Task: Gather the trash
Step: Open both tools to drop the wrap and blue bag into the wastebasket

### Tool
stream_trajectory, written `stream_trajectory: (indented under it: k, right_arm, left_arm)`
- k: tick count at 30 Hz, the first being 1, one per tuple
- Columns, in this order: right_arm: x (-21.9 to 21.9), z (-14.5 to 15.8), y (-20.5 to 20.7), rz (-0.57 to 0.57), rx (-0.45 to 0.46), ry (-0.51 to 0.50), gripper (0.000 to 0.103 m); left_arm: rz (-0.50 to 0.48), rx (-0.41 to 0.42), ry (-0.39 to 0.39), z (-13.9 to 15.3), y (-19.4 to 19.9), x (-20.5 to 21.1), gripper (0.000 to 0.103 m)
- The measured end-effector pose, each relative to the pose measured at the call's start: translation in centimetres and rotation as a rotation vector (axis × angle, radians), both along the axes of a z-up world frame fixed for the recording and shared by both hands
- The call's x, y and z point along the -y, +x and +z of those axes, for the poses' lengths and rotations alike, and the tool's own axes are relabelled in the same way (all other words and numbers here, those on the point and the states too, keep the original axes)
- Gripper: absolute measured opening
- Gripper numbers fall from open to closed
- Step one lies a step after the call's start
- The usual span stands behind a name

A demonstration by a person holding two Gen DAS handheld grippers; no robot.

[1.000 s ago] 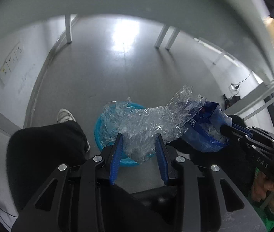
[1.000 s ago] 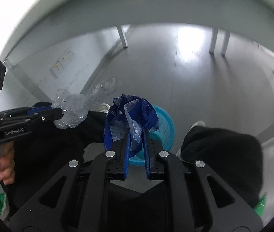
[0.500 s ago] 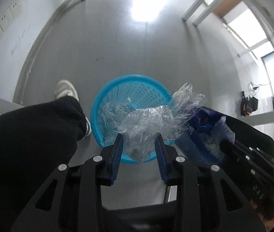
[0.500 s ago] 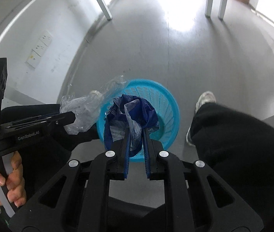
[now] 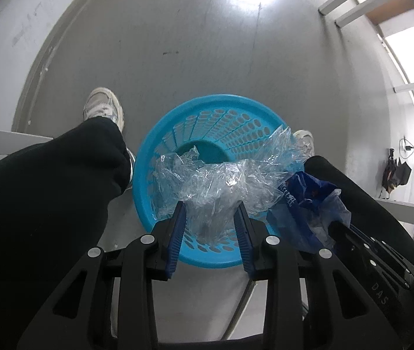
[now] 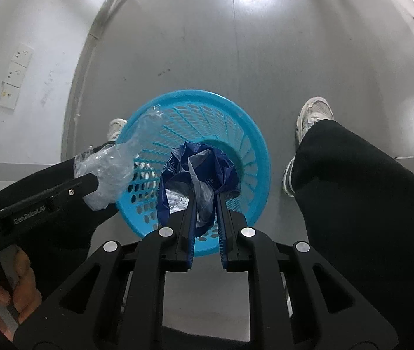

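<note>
Left wrist view looked almost straight down into a round bright-blue perforated plastic basket (image 5: 207,122) standing on the grey floor (image 5: 177,43) between the person's two black trouser legs. The left gripper (image 5: 210,207) had its blue-padded jaws partly closed on a crumpled sheet of clear plastic film (image 5: 224,180), which hung over the near half of the basket's mouth. What showed of the basket's floor looked bare, though the film hid much of it. A loose corner of film reached past the right rim, so if let go from here it might drape over the edge or drift onto the floor rather than drop inside.

Right wrist view showed the right gripper (image 6: 205,201) pinched nearly closed on a crumpled dark-blue plastic bag (image 6: 204,160) with a pale translucent scrap in its folds, hanging over the basket's middle. Seen from this side, the film sat at the left rim, partly outside it. Both wads were light and springy; either might cling to a pad on release, and the two tools crowded over one opening could knock each other.
</note>
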State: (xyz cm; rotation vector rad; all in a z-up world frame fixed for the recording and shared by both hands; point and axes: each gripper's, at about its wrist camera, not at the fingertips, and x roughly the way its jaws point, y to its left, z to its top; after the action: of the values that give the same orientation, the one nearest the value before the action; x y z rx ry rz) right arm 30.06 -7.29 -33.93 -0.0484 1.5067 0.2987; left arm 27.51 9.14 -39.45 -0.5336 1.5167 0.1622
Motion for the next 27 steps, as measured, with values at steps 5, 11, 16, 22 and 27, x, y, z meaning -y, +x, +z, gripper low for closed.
stream_trajectory:
  k: [5,11,16,22,27]
  right_arm:
    - [-0.3,-1.5,0.9,-0.004,-0.027,-0.013,0.012]
    - [-0.4,-1.2,0.3,0.022,-0.027,-0.014,0.025]
    - [-0.3,-1.3,0.3,0.021,-0.032,-0.01,0.036]
    - [-0.2,-0.1,-0.1,0.029,0.005,-0.018,0.04]
    - [-0.5,1.8,-1.3,0.068,0.067,-0.029,0.046]
  left_arm:
    - [0.0,-0.029,-0.014,-0.8,0.8,0.1,0.033]
    - [0.017,-0.037,-0.058,-1.6,0.7,-0.2,0.051]
    - [0.011,-0.016,-0.041,-1.1,0.4,-0.3,0.066]
    - [0.012,0.005,-0.012,0.3,0.0,-0.2,0.066]
    - [-0.037,0.036,0.018,1.6,-0.9,0.5,0.066]
